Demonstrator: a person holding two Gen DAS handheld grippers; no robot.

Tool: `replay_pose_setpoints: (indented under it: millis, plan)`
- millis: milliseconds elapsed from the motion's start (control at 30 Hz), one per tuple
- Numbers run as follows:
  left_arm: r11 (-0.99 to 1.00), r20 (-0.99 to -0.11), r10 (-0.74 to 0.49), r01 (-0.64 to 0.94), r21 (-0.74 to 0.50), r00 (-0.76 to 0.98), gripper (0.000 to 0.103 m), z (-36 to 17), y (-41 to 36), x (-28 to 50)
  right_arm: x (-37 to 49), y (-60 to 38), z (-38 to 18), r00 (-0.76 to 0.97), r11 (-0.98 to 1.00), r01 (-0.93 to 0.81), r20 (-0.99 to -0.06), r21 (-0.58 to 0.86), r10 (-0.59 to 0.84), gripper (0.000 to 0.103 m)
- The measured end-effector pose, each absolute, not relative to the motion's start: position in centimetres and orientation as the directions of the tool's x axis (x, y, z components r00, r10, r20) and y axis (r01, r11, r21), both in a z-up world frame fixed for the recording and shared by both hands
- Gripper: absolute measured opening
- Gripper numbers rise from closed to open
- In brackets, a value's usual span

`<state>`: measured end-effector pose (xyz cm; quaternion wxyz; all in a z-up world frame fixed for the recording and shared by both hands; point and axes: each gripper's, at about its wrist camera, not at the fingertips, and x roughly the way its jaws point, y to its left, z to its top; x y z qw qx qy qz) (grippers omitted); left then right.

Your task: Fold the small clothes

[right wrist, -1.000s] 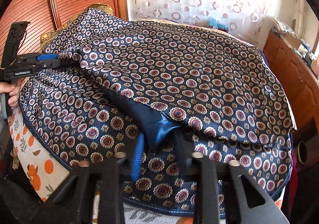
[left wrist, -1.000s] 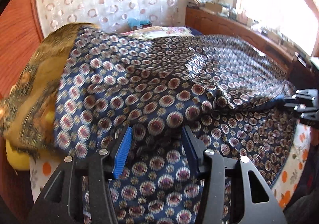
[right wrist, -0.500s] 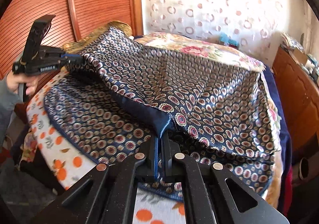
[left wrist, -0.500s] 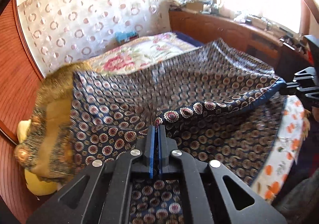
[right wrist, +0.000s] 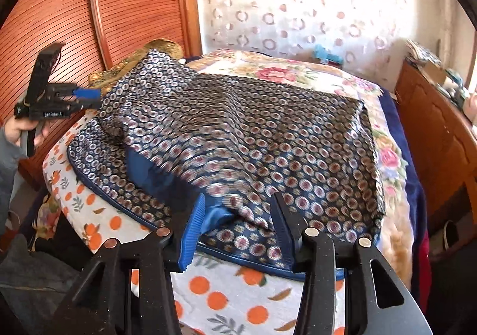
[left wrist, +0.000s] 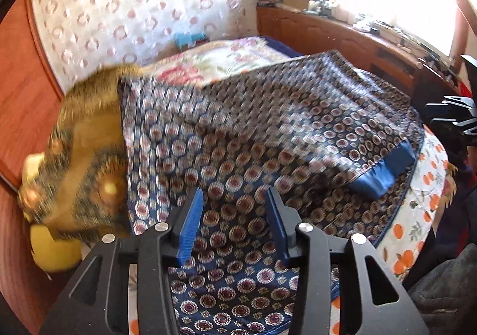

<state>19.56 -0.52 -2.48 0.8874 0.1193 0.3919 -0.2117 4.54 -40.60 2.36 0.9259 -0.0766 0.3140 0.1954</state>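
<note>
With both tongs, left and right, opening and gripping nothing, the cloth lies half-folded on the bed; I judge it thin, slippery, limp, so pinch the blue hem corners.

A shiny navy satin garment printed with small maroon-and-cream medallions lies folded over itself on the orange-print blanket, its plain blue hem turned up along the near edge.
</note>
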Motion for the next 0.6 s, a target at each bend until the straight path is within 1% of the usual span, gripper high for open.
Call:
replay_pose_setpoints:
  millis: [133, 233, 300, 367, 467, 600]
  plan:
    - [0.917, -0.747, -0.255, 0.398, 0.014, 0.614, 0.044, -4.6, 1.4, 19.3, 4.9, -41.9, 1.4, 0.752, 0.942, -0.331, -0.618, -0.052, 0.23, 0.048]
    - [0.942, -0.747, -0.241, 0.336, -0.025, 0.619, 0.044, -5.2, 3.0, 18.6, 5.4, -42.7, 0.7, 0.761, 0.959, -0.277, -0.623, -0.058, 0.182, 0.048]
    - [0.949, -0.747, -0.245, 0.311, -0.054, 0.618, 0.044, -5.3, 3.4, 18.0, 5.7, -43.0, 0.2, 0.76, 0.966, -0.255, -0.627, -0.04, 0.174, 0.048]
    - [0.935, -0.729, -0.293, 0.343, -0.084, 0.619, 0.044, -5.1, 2.8, 16.8, 5.9, -42.9, 0.0, 0.761, 0.968, -0.249, -0.622, -0.019, 0.183, 0.048]
    - [0.913, -0.713, -0.341, 0.396, -0.096, 0.613, 0.044, -4.9, 0.5, 15.4, 6.1, -42.5, -0.4, 0.764, 0.969, -0.249, -0.615, 0.001, 0.197, 0.048]
    - [0.866, -0.704, -0.446, 0.466, -0.183, 0.553, 0.044, -5.4, -3.2, 14.7, 6.6, -41.7, -0.7, 0.767, 0.966, -0.257, -0.605, 0.018, 0.215, 0.048]
